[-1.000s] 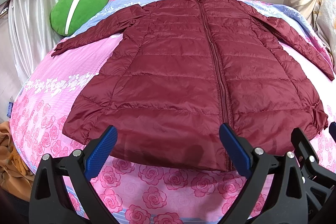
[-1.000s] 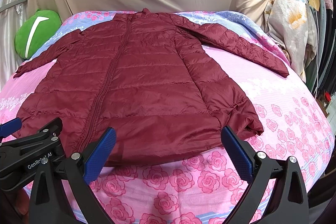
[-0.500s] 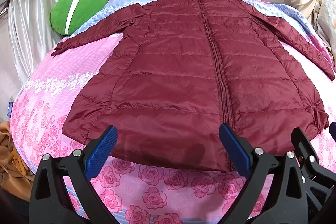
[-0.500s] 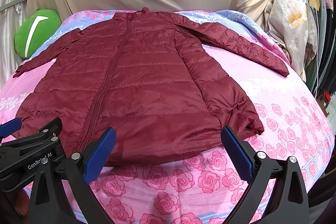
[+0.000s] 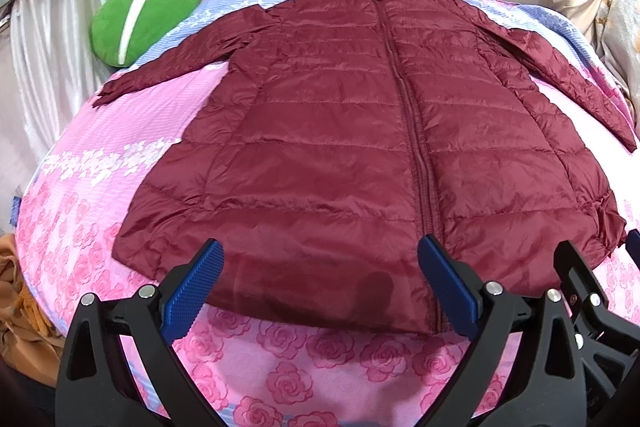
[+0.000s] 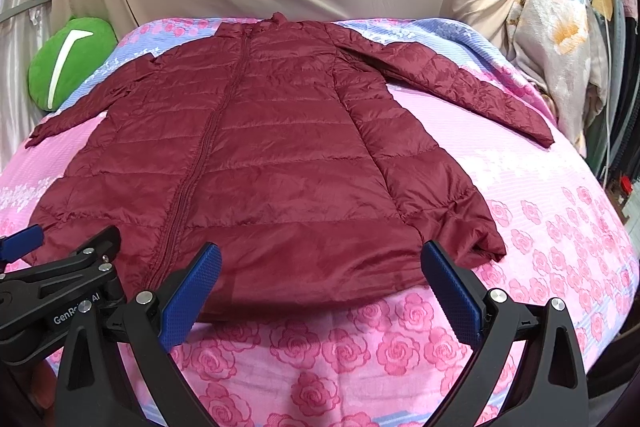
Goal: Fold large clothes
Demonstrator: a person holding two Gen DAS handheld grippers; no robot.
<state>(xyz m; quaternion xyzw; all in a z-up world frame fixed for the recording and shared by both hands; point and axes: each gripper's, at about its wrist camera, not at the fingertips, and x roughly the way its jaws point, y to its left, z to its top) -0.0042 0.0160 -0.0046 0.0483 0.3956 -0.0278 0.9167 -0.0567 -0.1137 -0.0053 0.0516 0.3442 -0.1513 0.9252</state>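
Pink rose-print bedsheet (image 5: 304,355) under maroon coat (image 5: 360,155)

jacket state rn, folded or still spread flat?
Spread flat. The dark red quilted puffer jacket lies front-up on the pink floral bedsheet, zipper closed, both sleeves out sideways, no fold. Both grippers open above the hem.

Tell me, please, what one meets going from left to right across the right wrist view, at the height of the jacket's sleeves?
Green cushion → maroon jacket → floral cloth hanging at the right.
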